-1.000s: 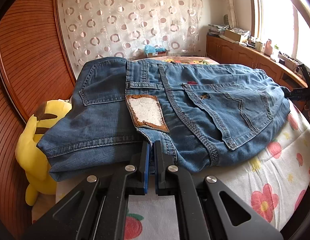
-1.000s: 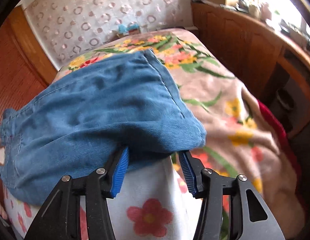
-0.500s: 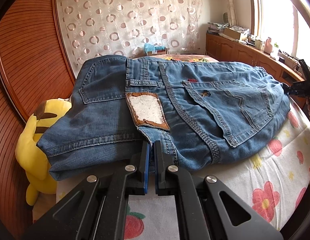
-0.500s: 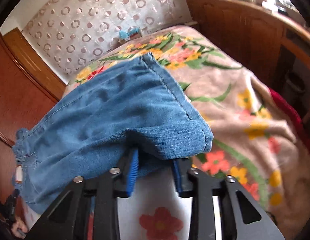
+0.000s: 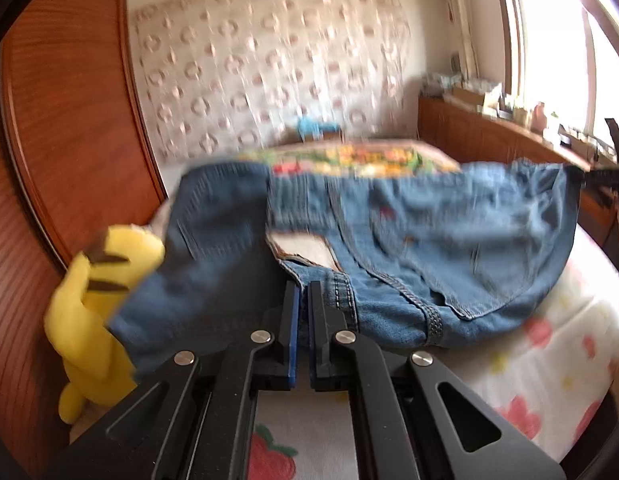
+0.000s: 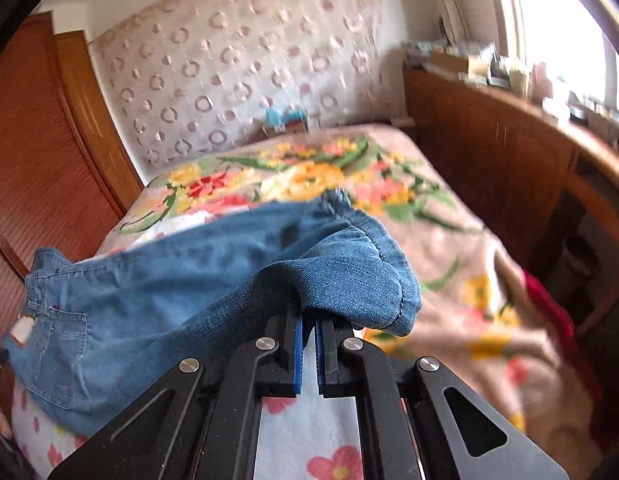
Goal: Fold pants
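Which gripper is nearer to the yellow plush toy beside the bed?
Left. The left gripper grips the jeans at the waistband, just right of the yellow plush toy. The right gripper holds the jeans' far end, away from it.

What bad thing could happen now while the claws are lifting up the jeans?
The right claw pinches only the bunched edge of the jeans, so the denim might slip out. The left claw works close to the yellow plush toy, so the swinging jeans could knock it. The fold may land crooked.
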### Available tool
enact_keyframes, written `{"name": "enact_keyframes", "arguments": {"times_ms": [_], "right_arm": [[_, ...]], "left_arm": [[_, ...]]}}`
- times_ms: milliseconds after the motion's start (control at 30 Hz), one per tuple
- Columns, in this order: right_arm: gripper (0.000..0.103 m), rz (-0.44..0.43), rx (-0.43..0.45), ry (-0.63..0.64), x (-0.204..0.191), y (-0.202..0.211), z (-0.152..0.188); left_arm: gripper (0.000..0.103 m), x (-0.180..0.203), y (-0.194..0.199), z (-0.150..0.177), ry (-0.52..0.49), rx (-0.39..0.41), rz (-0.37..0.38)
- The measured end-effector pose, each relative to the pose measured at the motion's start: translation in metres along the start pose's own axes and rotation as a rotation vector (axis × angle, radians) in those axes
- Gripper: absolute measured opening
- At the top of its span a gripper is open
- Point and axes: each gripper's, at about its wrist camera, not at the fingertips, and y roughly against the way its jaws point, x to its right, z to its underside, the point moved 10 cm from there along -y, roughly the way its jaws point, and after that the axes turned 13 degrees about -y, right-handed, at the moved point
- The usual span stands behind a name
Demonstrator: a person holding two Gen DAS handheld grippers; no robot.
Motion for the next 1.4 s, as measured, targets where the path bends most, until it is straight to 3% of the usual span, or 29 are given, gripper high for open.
{"name": "enact_keyframes", "arguments": {"times_ms": [167,400,600,833,1000,1200,1300,1400], "right_arm": [[0.004,-0.020,0.060,0.036,-0.014,0.036,-0.011],[0.004,-0.068,0.087,0.071,-0.012,0.093,0.017],[0.004,-0.118,0.029,0.083,0.010,0.134,0.072],[0.004,-0.095,-0.098,0.043,0.053,0.133,0.162],[0.004,-0.051,-0.152,0.010,0.077,0.112,0.194],[0.004,-0.060,-0.146,-0.020,0.067,0.105,0.195],[0.004,-0.063,-0.140,-0.021,0.064,0.106,0.196],[0.009,-0.059,-0.132,-0.018,0.064,0.114,0.197]], "left_arm": [[0.004,-0.008,0.036,-0.038,-0.020,0.085,-0.030],[0.004,-0.028,0.080,-0.043,0.003,0.125,-0.057],[0.004,-0.038,0.121,0.001,0.024,0.088,-0.057],[0.004,-0.015,0.106,0.068,0.028,-0.051,-0.010],[0.004,-0.005,0.087,0.103,0.044,-0.121,0.002],[0.005,-0.006,0.091,0.109,0.064,-0.123,0.019],[0.016,-0.003,0.094,0.105,0.056,-0.112,0.023],[0.038,0.004,0.098,0.094,0.070,-0.072,0.047]]}}
